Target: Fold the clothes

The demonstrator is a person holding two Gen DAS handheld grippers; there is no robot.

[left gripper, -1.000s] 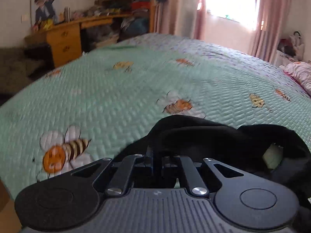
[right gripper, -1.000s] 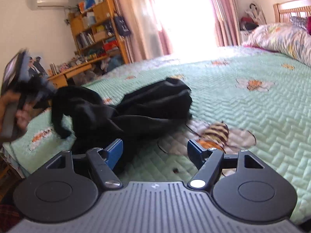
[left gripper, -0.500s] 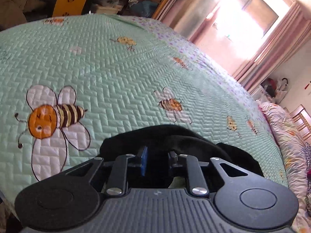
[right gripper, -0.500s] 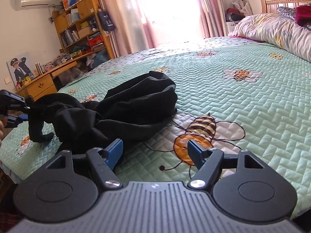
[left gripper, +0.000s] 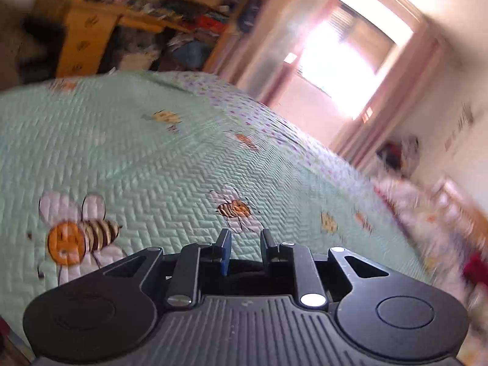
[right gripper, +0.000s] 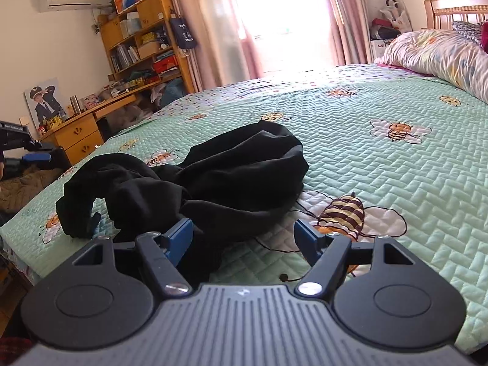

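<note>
A black garment (right gripper: 231, 177) lies crumpled in a heap on the green bee-patterned bedspread (right gripper: 396, 177), near the bed's left edge. My right gripper (right gripper: 244, 233) stands wide open just in front of the heap, its left blue pad (right gripper: 180, 239) close against the cloth and nothing between the jaws. In the left wrist view my left gripper (left gripper: 245, 241) is a little open and holds nothing; only bedspread (left gripper: 152, 158) shows past it, and the garment is out of that view. The left gripper (right gripper: 30, 156) also shows at the far left edge, off the bed and apart from the garment.
A floral duvet (right gripper: 439, 55) and a wooden headboard (right gripper: 457, 6) sit at the bed's far right. A wooden desk (right gripper: 82, 134) and bookshelf (right gripper: 143, 30) stand beyond the left side. The bed's near-left edge (right gripper: 18, 244) drops away beside the garment.
My left gripper has let go of the black garment, opened slightly and pulled away to the left. The garment has sunk onto the bed. My right gripper stays open.
</note>
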